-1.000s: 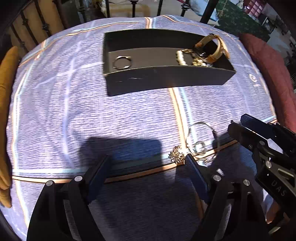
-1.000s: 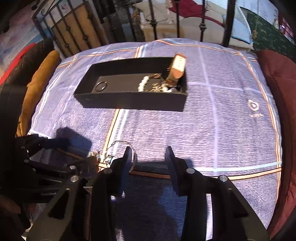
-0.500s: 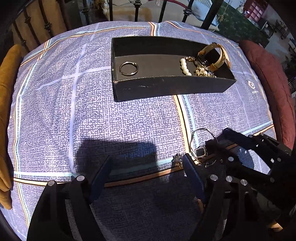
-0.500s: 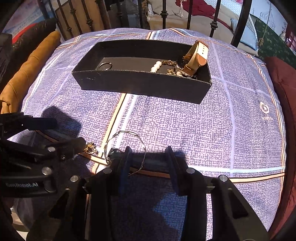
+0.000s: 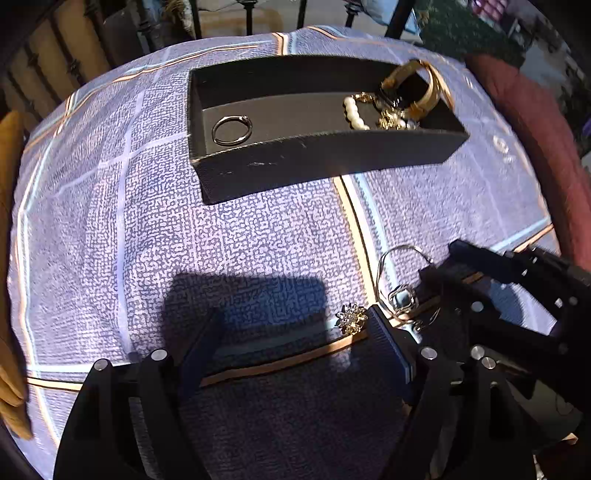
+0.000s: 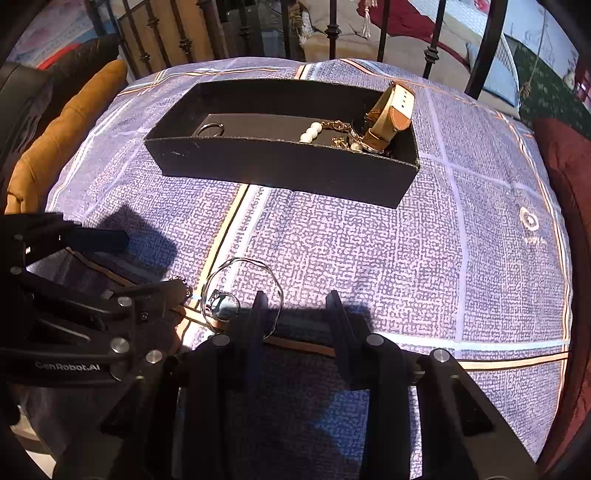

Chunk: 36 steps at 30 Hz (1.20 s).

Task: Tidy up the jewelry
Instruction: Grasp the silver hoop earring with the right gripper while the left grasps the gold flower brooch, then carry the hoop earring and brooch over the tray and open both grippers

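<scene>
A long black tray lies on the patterned cloth and holds a silver ring, pearls and a gold watch. Nearer me, a thin silver bangle and a stone pendant lie on the cloth. My right gripper is low over the bangle. Its jaws are closing, with the hoop's right edge just inside the left finger and no pad pressing on it. My left gripper stands open, with a small gold flower brooch at its right fingertip.
An orange cushion borders the cloth on the left and a dark red one on the right. Black iron railings stand behind the tray. The two grippers are close together at the front of the cloth.
My right gripper has slid in over the bangle and its jaws have narrowed a little. The left gripper has stayed by the brooch.
</scene>
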Available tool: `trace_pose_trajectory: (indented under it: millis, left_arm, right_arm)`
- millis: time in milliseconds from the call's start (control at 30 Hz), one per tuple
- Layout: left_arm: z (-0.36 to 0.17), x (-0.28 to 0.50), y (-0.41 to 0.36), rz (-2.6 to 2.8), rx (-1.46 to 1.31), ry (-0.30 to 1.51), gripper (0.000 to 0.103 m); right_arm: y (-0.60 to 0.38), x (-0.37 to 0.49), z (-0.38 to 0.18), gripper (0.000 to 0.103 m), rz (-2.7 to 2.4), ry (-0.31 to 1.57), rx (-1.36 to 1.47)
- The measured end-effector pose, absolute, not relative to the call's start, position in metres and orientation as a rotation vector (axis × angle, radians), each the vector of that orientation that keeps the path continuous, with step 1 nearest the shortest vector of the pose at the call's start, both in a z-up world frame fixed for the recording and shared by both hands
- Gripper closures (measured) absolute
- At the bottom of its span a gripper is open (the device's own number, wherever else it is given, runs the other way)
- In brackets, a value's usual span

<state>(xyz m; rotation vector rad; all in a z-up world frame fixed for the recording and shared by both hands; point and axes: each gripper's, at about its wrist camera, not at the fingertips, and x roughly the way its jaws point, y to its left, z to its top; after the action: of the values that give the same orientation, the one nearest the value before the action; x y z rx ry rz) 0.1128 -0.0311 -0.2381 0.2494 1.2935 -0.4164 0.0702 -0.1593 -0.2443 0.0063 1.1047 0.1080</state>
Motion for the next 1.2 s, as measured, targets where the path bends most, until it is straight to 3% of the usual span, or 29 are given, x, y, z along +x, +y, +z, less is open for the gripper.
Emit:
trace_pose_trajectory:
  millis: [67, 167, 200, 233, 700, 1200]
  left_arm:
    - [-0.237, 0.111, -0.035, -0.406, 0.283, 1.295, 0.035]
    - [-0.231, 0.111, -0.031, -0.397, 0.249, 1.299, 0.065]
    - [-0.228, 0.111, -0.025, -0.399, 0.224, 1.305, 0.085]
    - [-0.226, 0.112, -0.022, -0.396, 0.199, 1.314, 0.089]
    - [-0.165, 0.132, -0.012, -0.398, 0.069, 1.193, 0.089]
    - [-0.144, 0.180, -0.045, -0.441, 0.075, 1.103, 0.089]
  right_arm:
    - [-0.155, 0.069, -0.244, 0.077, 0.103, 1.103, -0.034]
    - [-0.154, 0.070, -0.242, 0.099, 0.093, 1.108, -0.035]
    - [-0.157, 0.071, -0.241, 0.100, 0.088, 1.110, -0.016]
    - [-0.161, 0.070, -0.239, 0.100, 0.084, 1.112, 0.011]
    - [-0.183, 0.065, -0.175, 0.100, 0.077, 0.971, 0.122]
    - [-0.192, 0.120, -0.133, 0.100, 0.053, 0.820, 0.070]
